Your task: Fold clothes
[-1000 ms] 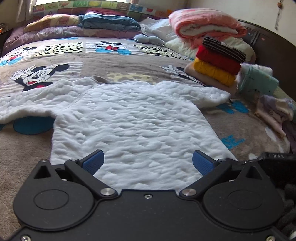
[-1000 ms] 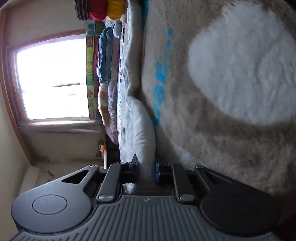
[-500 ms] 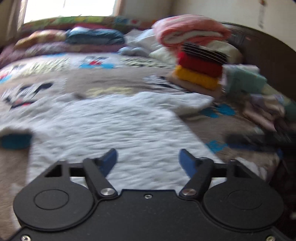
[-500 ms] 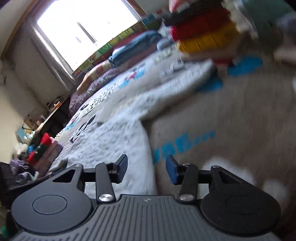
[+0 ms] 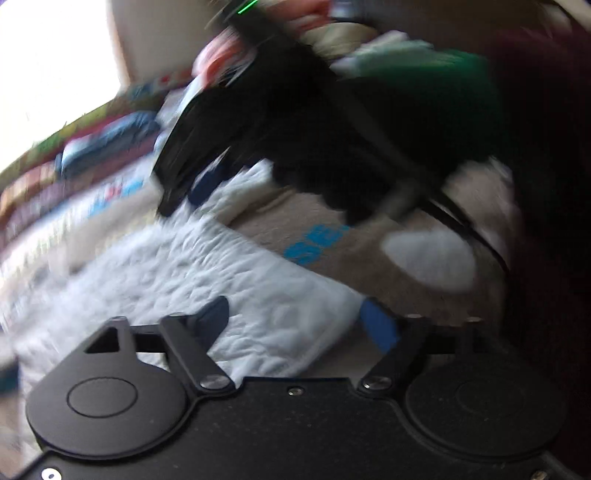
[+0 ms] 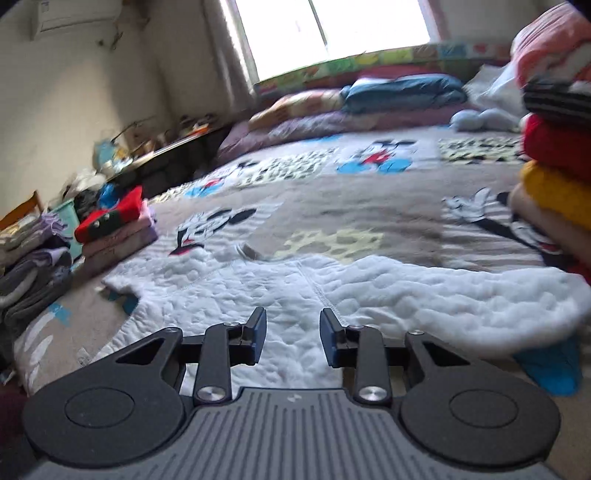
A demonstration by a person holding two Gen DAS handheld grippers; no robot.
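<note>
1. On the bed [image 6: 369,192], a white quilted top [image 6: 295,291] is lying flat on the Mickey Mouse blanket [image 6: 373,158].
2. The right gripper [image 6: 292,334] is hanging just over the white top, near where one sleeve is joining the body. Its two fingers are sitting partly apart, and nothing is between them.
3. The left gripper [image 5: 295,321] is sitting wide open above a corner of the white top [image 5: 229,280]. It is holding nothing.
4. One sleeve of the white top is reaching out toward a stack of folded clothes [image 6: 557,162], with striped, red and yellow pieces in it.
5. A pink blanket roll [image 6: 550,48] is resting above that stack.
6. Another pile of folded clothes [image 6: 114,229], with a red piece on top, is sitting beside the far sleeve of the white top.
7. Pillows and a blue folded quilt [image 6: 402,92] are lying well beyond the white top, under the bright window [image 6: 332,29].
8. The left wrist view is looking very blurry. The right gripper [image 5: 207,184] is showing there as a dark smear above the white top, with a green sleeve behind it.
</note>
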